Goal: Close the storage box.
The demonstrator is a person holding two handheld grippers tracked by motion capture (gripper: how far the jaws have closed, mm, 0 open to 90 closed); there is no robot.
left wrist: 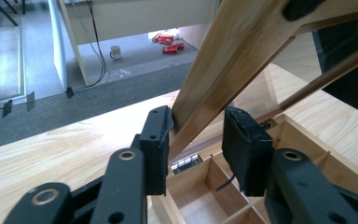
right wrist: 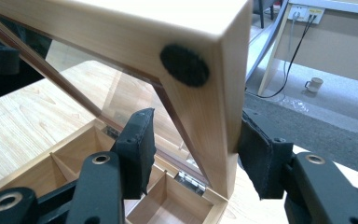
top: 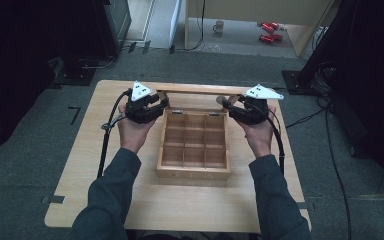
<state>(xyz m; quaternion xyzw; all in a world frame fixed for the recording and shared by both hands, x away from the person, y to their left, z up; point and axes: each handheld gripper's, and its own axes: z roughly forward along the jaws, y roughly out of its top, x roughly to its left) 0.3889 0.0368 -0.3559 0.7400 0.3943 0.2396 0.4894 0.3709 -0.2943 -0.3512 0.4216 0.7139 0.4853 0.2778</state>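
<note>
Sitting mid-surface [top: 80, 175] in high view: wooden box [top: 194, 170], lid [top: 195, 89] raised at 12 o'clock, left tool [top: 152, 106] & right tool [top: 236, 108] at lid's ends. Left gripper view: jaws straddle lid frame [left wrist: 214, 79], one pad touching. Right gripper view: jaws apart round lid corner [right wrist: 214, 93].

beyond the far edge of my table [top: 130, 200] the grey carpet [top: 30, 150] runs to a paler floor, where a mug [top: 219, 26] stands beside a black cable [top: 200, 30] that hangs down near a light wooden panel [top: 260, 10]. two red things [top: 269, 31] lie close together to the mug's right; i cannot tell what they are. dark stands [top: 325, 45] flank the table.
</note>
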